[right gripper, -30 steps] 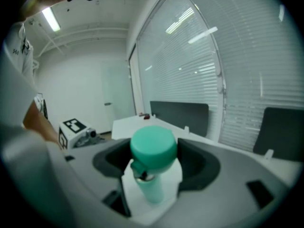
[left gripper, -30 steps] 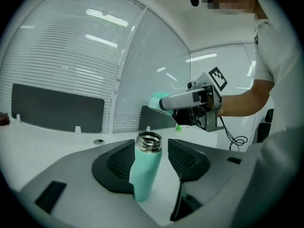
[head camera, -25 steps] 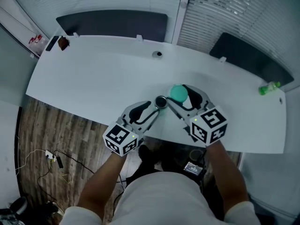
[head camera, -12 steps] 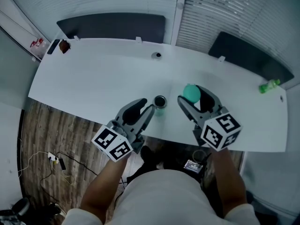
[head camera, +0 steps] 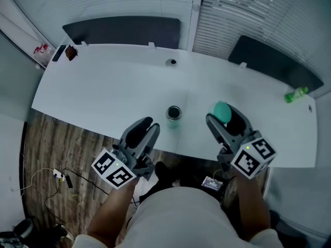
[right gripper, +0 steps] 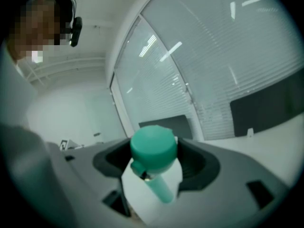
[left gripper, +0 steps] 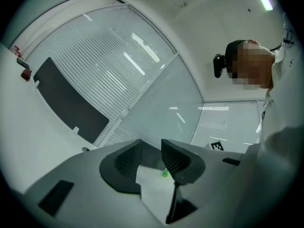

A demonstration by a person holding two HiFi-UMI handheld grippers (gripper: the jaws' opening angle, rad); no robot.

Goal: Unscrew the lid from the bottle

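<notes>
A small open bottle (head camera: 174, 112) stands upright on the white desk (head camera: 103, 92), its dark mouth uncovered. In the head view my left gripper (head camera: 147, 126) hovers over the desk's near edge, down and left of the bottle and apart from it. Its jaws (left gripper: 149, 148) stand open a little with nothing between them. Right of the bottle, my right gripper (head camera: 223, 115) is shut on the teal lid (head camera: 222, 109). In the right gripper view the lid (right gripper: 153, 146) sits between the jaws of the right gripper (right gripper: 154, 161), with a teal strap hanging from it.
A small green bottle (head camera: 296, 95) lies at the desk's far right end. Two dark panels (head camera: 124, 27) stand behind the desk. A cable hole (head camera: 171, 62) is at the back middle, small red and black items (head camera: 70, 49) at the far left. Cables (head camera: 57, 174) lie on the wooden floor.
Both grippers have drawn back toward me. The left one has come away from the bottle. The right one has carried the teal lid off to the right of the bottle.
</notes>
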